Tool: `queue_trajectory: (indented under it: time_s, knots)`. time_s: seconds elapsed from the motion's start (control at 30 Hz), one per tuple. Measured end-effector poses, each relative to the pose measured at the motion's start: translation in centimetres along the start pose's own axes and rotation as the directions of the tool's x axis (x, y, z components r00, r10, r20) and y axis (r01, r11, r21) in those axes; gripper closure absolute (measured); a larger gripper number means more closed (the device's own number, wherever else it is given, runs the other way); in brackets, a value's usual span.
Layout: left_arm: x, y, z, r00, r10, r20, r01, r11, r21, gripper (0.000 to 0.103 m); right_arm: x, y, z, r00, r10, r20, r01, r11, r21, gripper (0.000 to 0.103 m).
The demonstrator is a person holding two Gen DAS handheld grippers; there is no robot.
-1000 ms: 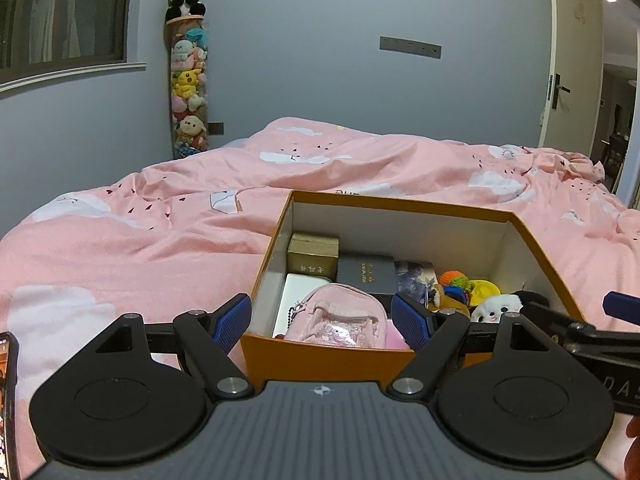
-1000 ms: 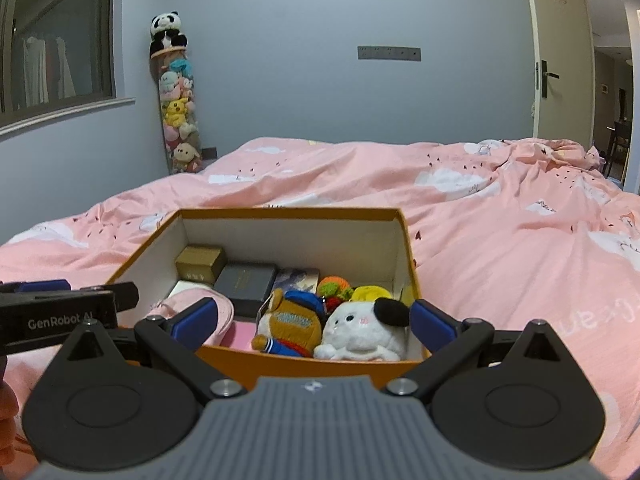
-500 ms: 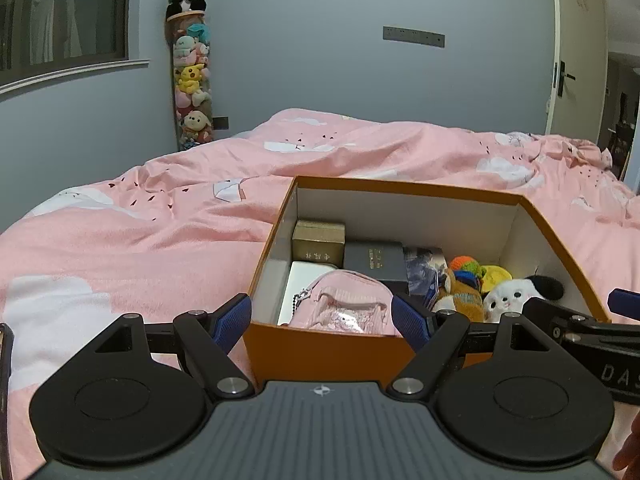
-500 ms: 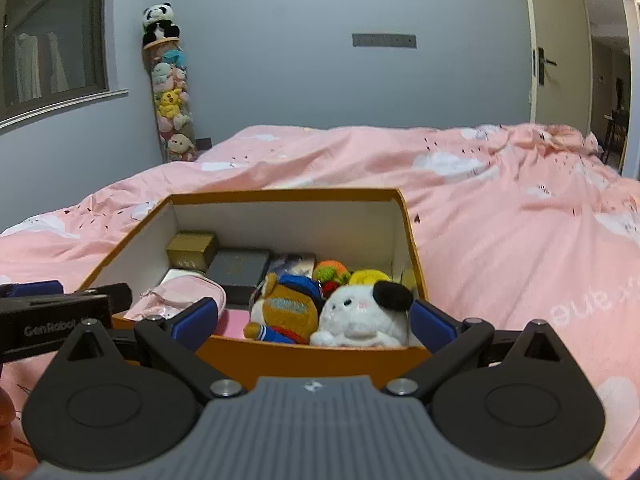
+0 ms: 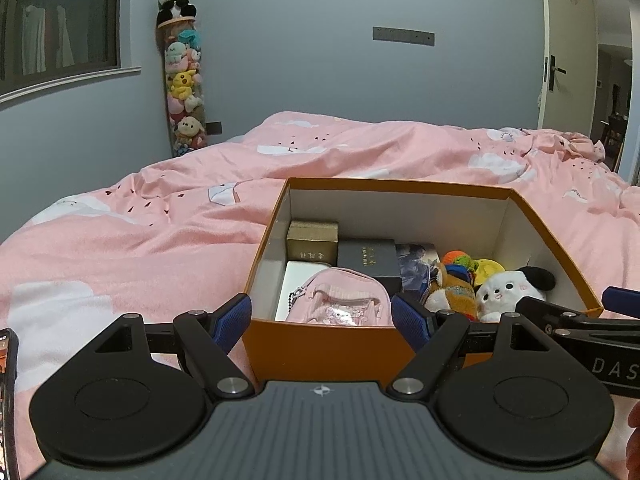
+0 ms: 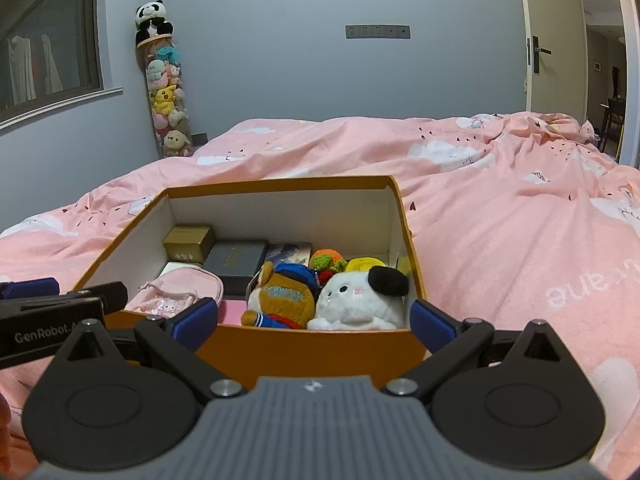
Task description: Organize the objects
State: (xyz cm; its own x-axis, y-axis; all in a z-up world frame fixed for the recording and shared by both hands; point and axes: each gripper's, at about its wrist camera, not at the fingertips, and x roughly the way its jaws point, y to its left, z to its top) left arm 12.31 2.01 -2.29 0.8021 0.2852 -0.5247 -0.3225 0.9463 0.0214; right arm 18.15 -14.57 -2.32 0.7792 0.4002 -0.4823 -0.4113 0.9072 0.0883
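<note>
An open orange box [image 5: 320, 350] sits on the pink bed, also in the right wrist view as the orange box [image 6: 304, 350]. Inside lie a pink pouch [image 5: 340, 298], a gold box [image 5: 312, 240], a dark box [image 5: 368, 256], a brown plush [image 5: 452, 292] and a white plush [image 5: 508, 288]. The right wrist view shows the white plush [image 6: 356, 300], brown plush [image 6: 284, 296] and pink pouch [image 6: 180, 292]. My left gripper [image 5: 322, 320] is open and empty before the box's near wall. My right gripper [image 6: 315, 322] is open and empty at the near right corner.
Pink bedding [image 5: 120, 248] spreads all around the box. A tall tube of plush toys [image 5: 184, 76] topped by a panda stands in the far corner by the wall. A door [image 6: 552, 52] stands at the right. A phone edge [image 5: 6, 400] shows at the far left.
Both grippers have risen a little, so more of the box's inside shows. The jaws stay open and nothing in the box has moved.
</note>
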Motion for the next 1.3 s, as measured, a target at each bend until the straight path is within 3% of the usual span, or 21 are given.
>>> queue_trajectory:
  time_s: [1.3]
  knots:
    - [-0.41,-0.29,-0.21,1.0,-0.013,-0.015,0.013,1.0,0.003,0.01,-0.68,0.34,-0.3,1.0,0.018,-0.012,-0.018,1.0,-0.002,0.001]
